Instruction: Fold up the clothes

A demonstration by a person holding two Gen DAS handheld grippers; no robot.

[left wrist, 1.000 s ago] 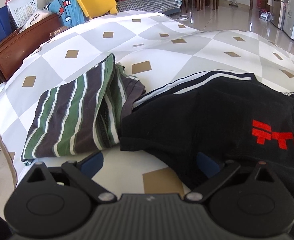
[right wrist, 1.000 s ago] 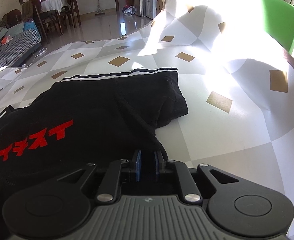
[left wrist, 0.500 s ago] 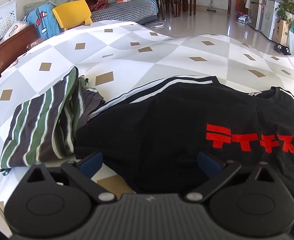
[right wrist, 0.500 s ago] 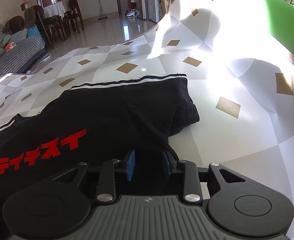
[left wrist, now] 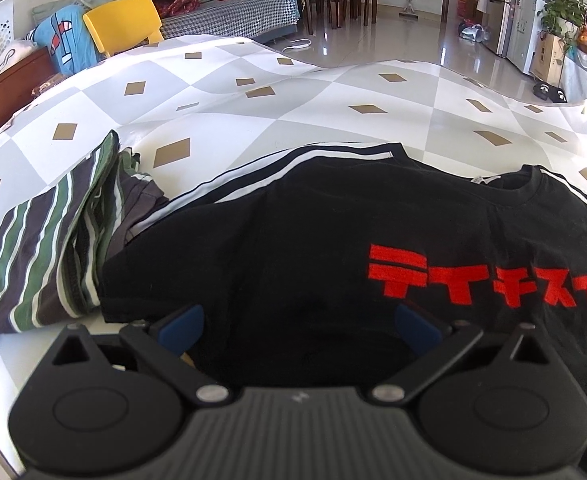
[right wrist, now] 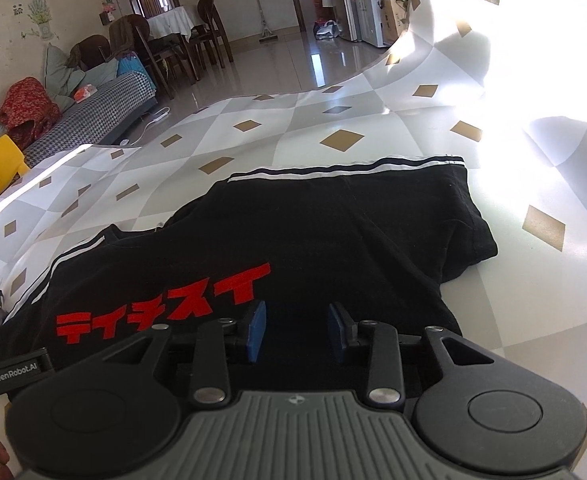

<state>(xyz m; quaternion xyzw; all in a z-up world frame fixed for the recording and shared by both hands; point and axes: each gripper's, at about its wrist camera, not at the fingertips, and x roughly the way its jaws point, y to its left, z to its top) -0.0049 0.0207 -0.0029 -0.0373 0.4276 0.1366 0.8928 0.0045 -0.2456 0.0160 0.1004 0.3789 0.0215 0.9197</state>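
Blue pads of the left tool stand wide apart, gripping nothing, over the near hem of the black T-shirt. The right tool has just been opening; its pads are apart, with black cloth below them and nothing gripped. The shirt lies spread on the checked desk, beside a folded striped garment. Its near hem is hidden behind both tools.

You had a black cotton T-shirt with red lettering and white-striped sleeves spread flat, front up; beside it, touching, a folded green-striped garment.
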